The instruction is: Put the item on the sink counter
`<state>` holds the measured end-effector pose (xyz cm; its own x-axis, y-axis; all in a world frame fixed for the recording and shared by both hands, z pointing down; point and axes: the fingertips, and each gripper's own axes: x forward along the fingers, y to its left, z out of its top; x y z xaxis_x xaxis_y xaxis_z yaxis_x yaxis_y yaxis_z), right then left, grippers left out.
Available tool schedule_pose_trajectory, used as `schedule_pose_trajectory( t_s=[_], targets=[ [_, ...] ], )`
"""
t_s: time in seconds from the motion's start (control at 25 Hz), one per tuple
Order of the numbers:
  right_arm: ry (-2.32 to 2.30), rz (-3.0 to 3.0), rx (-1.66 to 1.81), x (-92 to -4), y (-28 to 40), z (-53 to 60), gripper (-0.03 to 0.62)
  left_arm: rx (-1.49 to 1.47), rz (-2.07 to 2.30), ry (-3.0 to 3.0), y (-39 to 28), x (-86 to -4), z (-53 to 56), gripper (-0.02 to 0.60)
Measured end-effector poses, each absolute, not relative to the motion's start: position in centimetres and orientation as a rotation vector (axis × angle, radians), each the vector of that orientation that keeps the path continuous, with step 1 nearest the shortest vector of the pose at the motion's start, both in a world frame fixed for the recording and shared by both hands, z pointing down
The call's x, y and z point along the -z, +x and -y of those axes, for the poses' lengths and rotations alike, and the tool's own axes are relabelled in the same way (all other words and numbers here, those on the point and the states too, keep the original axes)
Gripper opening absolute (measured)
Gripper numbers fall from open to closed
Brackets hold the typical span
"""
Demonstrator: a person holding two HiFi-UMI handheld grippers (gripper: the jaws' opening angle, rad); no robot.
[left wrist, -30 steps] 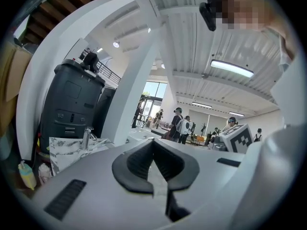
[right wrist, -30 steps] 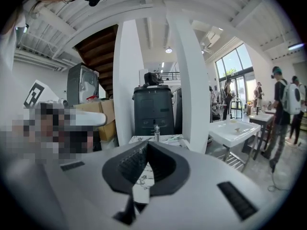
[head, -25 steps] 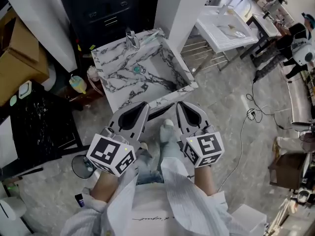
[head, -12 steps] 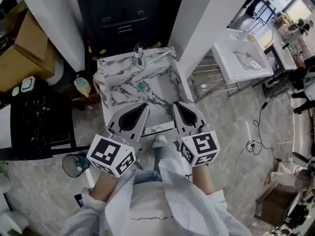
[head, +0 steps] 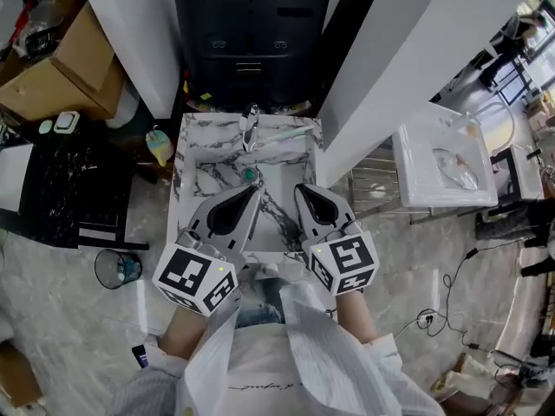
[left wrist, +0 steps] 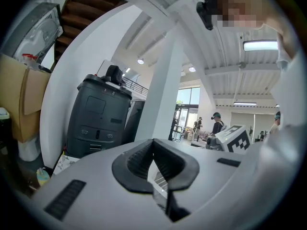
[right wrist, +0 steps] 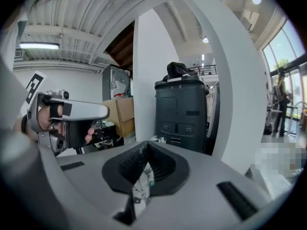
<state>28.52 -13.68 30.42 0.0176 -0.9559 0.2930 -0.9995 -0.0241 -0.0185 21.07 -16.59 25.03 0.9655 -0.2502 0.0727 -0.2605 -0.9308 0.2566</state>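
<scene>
A marble sink counter (head: 192,159) stands straight ahead, with a chrome faucet (head: 251,129) at its back rim and a green drain plug (head: 250,174) in the basin. A pale green stick-like item (head: 286,132) lies on the back rim to the right of the faucet. My left gripper (head: 252,192) and right gripper (head: 301,190) hover side by side over the basin's near edge. Both are shut with nothing between the jaws, as the left gripper view (left wrist: 153,143) and right gripper view (right wrist: 146,145) also show.
A black cabinet (head: 247,33) stands behind the sink and a white pillar (head: 408,68) to its right. Left are a yellow-teal bottle (head: 157,145), a black speckled table (head: 61,189), cardboard boxes (head: 61,81) and a small bin (head: 117,269). A white basin (head: 442,167) is at right.
The sink counter has come from up and to the side to straight ahead and directly under the gripper tips. Both grippers stay shut and side by side.
</scene>
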Motion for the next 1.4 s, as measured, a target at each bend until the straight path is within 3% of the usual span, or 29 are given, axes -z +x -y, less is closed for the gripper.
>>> schedule_pose_trajectory(
  t_s=[1.4],
  targets=[
    [1.728, 2.051, -0.251, -35.7, 34.4, 24.0, 0.012, -0.169, 0.598, 2.77, 22.9, -29.0, 23.4, 0.015]
  ],
)
